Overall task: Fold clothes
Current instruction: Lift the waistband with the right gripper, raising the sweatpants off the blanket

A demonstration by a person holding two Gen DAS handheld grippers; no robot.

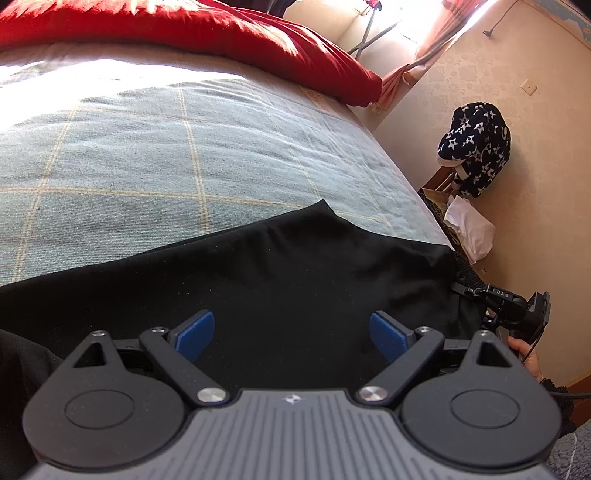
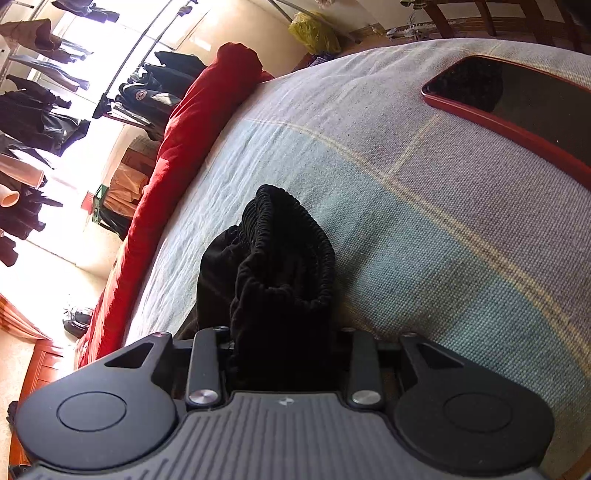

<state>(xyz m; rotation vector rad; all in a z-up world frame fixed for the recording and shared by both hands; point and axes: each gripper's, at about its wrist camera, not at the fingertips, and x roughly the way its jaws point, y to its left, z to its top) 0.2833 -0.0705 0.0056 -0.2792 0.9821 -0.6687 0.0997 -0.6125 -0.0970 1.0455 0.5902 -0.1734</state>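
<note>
Black garment (image 1: 258,266) spread across near edge of bed (image 1: 147,147), one edge running to the bed's side. Only one garment in play; count: 1 garment, 2 grippers, 1 red pillow (image 1: 221,33), 1 phone (image 2: 524,107) lying on the bed well apart from the cloth.

Left gripper (image 1: 291,334): jaws wide apart, blue pads (image 1: 195,334) bare, hovering over the cloth, nothing held.

Right gripper (image 2: 284,354): jaws drawn in on the ribbed elastic waistband (image 2: 291,236), which bunches and stands up between them.

Handling, judged: thin, soft, limp fabric; light; no stiffness, so will sag and crease wherever unsupported. Waistband thicker and ribbed, so best bite there; likely less slip than on plain cloth. For the left, an edge or corner of the flat part looks a sound hold, pinching both layers.

Fold stage not settled from this view.
</note>
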